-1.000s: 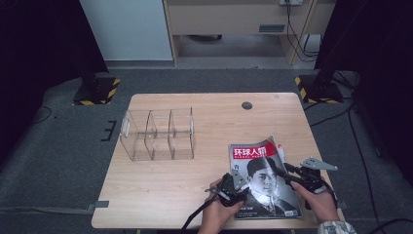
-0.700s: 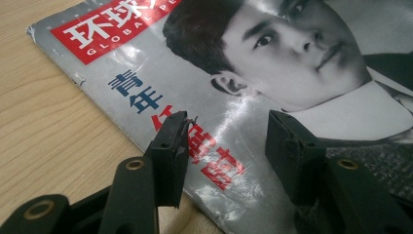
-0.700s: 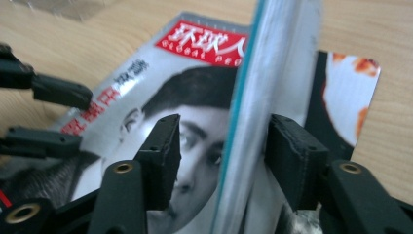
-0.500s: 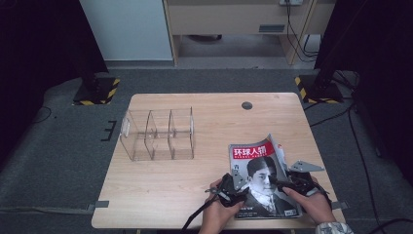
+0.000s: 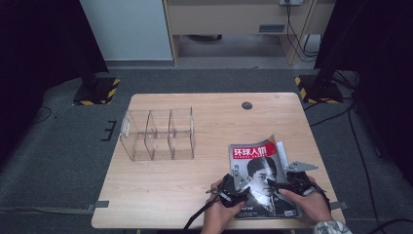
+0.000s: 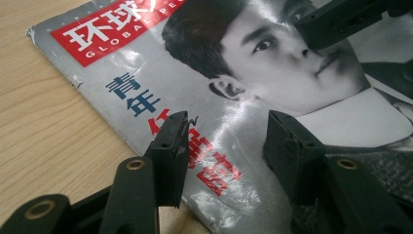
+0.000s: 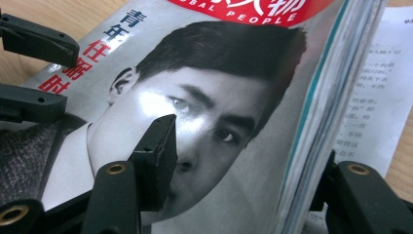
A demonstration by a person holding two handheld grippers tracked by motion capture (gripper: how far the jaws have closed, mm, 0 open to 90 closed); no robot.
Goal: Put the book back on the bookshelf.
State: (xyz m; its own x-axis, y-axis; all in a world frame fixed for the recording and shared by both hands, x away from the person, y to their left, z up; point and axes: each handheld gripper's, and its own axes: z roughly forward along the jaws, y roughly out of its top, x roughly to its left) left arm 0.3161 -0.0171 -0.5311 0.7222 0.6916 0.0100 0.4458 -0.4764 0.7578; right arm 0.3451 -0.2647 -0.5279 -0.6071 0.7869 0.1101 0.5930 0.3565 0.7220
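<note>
In front of my claws the bench (image 5: 214, 195) is bare wood up to the far edge, so I can pass there freely. On the left half stands a clear divided organizer (image 5: 158, 134), well apart from the magazine (image 5: 260, 168); it blocks that side. Between organizer and magazine is an open lane. Loose paper (image 7: 375, 73) lies just beside the magazine's right edge.

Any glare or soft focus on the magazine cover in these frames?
Left gripper view: white glare patches on the glossy magazine near the red characters; the near jaws look soft. Right gripper view: a sheen across the printed forehead and cheek; the page edges at right blur. High view: evenly lit table, dark surroundings, no glare on the cover.
</note>
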